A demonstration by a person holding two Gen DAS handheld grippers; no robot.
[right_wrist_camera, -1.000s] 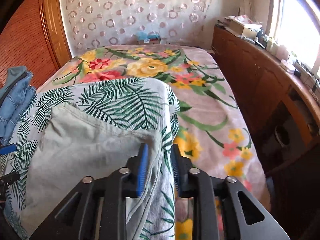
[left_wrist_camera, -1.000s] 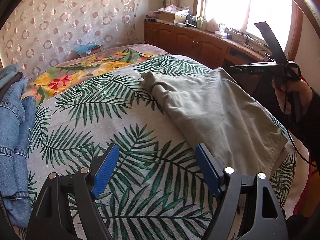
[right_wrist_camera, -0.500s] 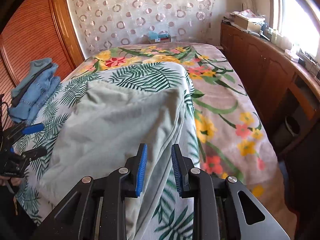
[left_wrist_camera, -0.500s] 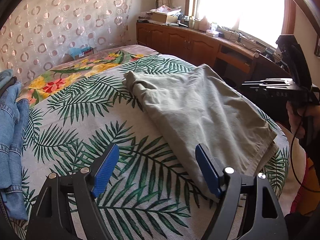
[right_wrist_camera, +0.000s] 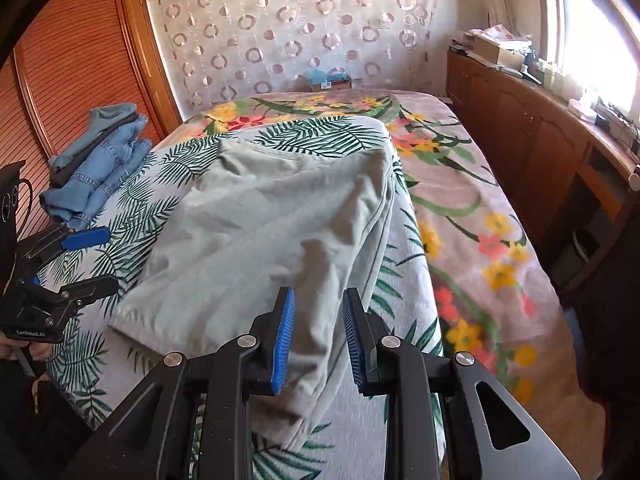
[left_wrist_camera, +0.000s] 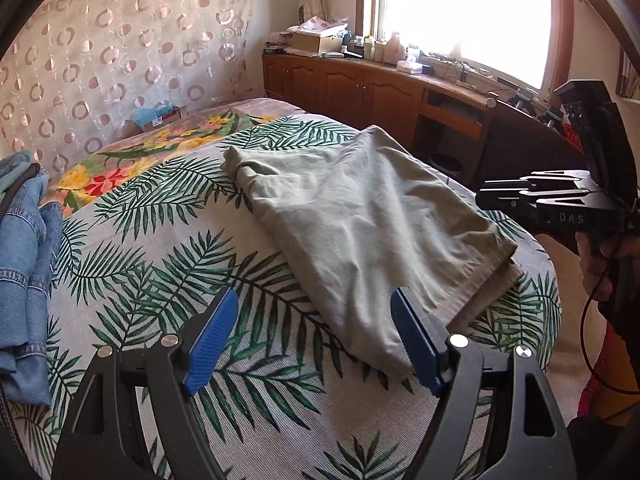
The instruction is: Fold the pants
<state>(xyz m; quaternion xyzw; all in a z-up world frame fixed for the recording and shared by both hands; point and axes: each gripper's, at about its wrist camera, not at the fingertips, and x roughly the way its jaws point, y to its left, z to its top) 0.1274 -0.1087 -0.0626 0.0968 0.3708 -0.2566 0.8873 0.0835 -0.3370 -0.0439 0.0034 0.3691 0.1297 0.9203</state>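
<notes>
Grey-green pants (left_wrist_camera: 360,216) lie folded flat on the palm-leaf cloth (left_wrist_camera: 168,264) on the bed. They also show in the right wrist view (right_wrist_camera: 256,240), with one end hanging over the near bed edge. My left gripper (left_wrist_camera: 310,340) is open and empty, held above the cloth just left of the pants' near corner. My right gripper (right_wrist_camera: 318,336) is partly open and empty, above the hanging end of the pants. Each gripper shows in the other's view: the right one (left_wrist_camera: 532,196) and the left one (right_wrist_camera: 80,256).
A pile of folded blue jeans (left_wrist_camera: 24,264) lies at the left of the bed, also in the right wrist view (right_wrist_camera: 96,160). A floral blanket (right_wrist_camera: 460,208) covers the rest of the bed. A wooden cabinet (left_wrist_camera: 360,88) with clutter runs under the window. A slatted wardrobe (right_wrist_camera: 72,60) stands left.
My right gripper has opened a little and pulled back from the pants' edge. My left gripper has drawn back and swung so the pants sit nearer its right finger.
</notes>
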